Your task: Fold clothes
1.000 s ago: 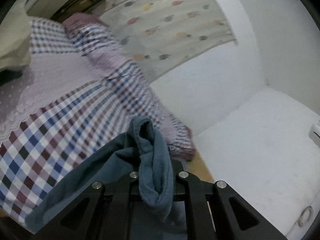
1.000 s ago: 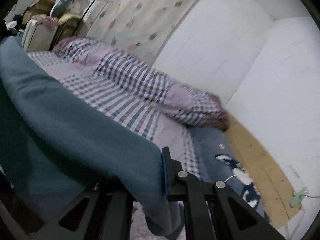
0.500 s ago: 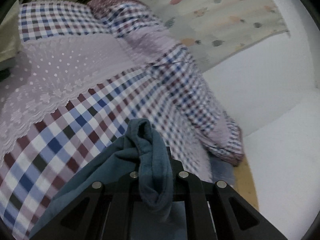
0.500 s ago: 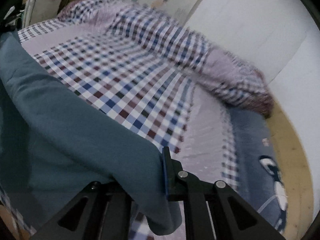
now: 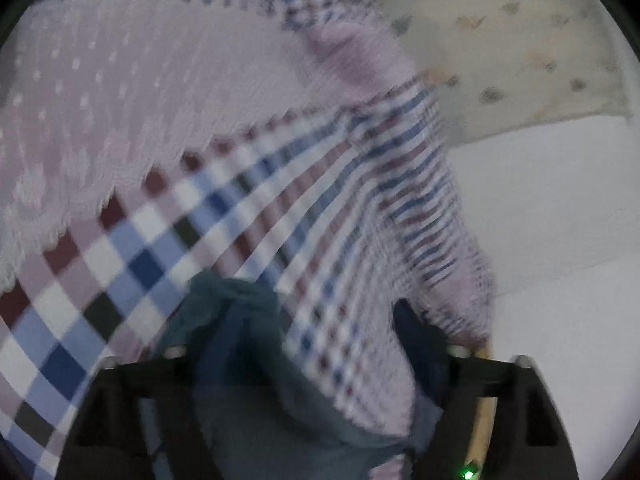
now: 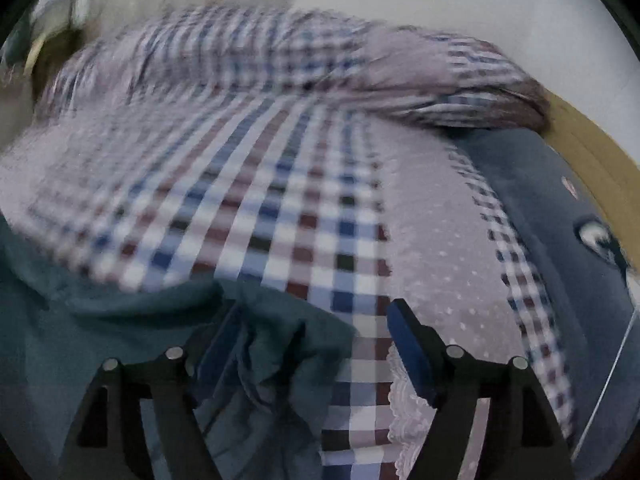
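The teal garment [image 5: 236,320] lies bunched on the checked bedspread [image 5: 160,248], low in the blurred left wrist view. My left gripper [image 5: 304,320] is open, its jaws wide apart; the bunch rests against the left finger and hides its tip. In the right wrist view the same teal garment [image 6: 120,340] spreads from the lower left and drapes over the left finger. My right gripper [image 6: 314,312] is open too, and its right pad [image 6: 408,344] hangs free above the checked bedspread [image 6: 280,220].
A rolled checked quilt [image 6: 420,76] runs along the far side of the bed. A dark blue blanket [image 6: 560,240] and a wooden bed edge [image 6: 592,140] lie to the right. A patterned curtain [image 5: 500,60] and a white wall stand behind.
Both grippers were shut on the teal garment and held it up; now both have opened and dropped close to the bedspread, and the garment rests on the bed.
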The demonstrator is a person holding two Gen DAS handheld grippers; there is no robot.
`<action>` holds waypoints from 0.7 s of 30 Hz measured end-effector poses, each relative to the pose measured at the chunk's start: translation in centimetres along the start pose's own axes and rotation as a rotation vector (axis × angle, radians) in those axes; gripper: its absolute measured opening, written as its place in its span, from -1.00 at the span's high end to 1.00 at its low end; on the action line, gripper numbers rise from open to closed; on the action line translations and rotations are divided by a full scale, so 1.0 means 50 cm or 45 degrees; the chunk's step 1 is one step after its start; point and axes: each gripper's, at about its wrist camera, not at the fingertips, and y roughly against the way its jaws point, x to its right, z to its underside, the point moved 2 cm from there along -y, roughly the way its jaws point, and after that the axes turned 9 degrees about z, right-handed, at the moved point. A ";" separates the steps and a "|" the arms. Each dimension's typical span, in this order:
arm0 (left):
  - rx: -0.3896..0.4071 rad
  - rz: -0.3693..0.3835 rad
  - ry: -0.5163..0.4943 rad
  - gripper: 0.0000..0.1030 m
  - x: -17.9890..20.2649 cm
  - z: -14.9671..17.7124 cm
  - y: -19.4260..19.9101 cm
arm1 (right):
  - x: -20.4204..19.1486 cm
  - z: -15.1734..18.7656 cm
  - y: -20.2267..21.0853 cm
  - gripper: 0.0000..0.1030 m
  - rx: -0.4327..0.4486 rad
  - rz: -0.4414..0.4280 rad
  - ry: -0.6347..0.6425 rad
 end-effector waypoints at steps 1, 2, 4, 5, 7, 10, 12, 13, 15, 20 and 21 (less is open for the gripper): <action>0.024 0.030 -0.006 -0.63 0.004 -0.006 0.018 | 0.025 0.004 0.014 -0.53 0.021 -0.023 -0.074; 0.039 0.029 -0.025 -0.63 0.006 -0.004 0.036 | 0.048 0.013 0.029 -0.54 0.037 -0.034 -0.140; 0.068 0.025 -0.063 -0.63 0.010 0.000 0.073 | 0.097 0.039 0.058 -0.57 0.054 -0.053 -0.274; 0.080 -0.002 -0.102 -0.63 0.014 0.008 0.094 | 0.123 0.060 0.069 -0.57 0.046 -0.075 -0.340; 0.093 -0.057 -0.198 -0.63 0.018 0.027 0.134 | 0.159 0.105 0.084 -0.58 0.007 -0.116 -0.428; 0.070 -0.132 -0.337 -0.64 0.011 0.074 0.191 | 0.191 0.192 0.098 -0.58 -0.085 -0.190 -0.513; 0.045 -0.184 -0.374 -0.64 -0.011 0.111 0.226 | 0.211 0.259 0.110 -0.58 -0.148 -0.241 -0.587; 0.031 -0.202 -0.379 -0.64 -0.024 0.132 0.243 | 0.222 0.292 0.113 -0.58 -0.180 -0.271 -0.634; 0.000 -0.231 -0.381 -0.64 -0.050 0.176 0.269 | 0.227 0.341 0.119 -0.58 -0.238 -0.310 -0.664; -0.086 -0.257 -0.411 -0.64 -0.052 0.265 0.307 | 0.186 0.392 0.162 -0.58 -0.218 -0.352 -0.514; -0.086 -0.247 -0.439 -0.64 -0.046 0.282 0.311 | 0.177 0.393 0.173 -0.55 -0.189 -0.390 -0.495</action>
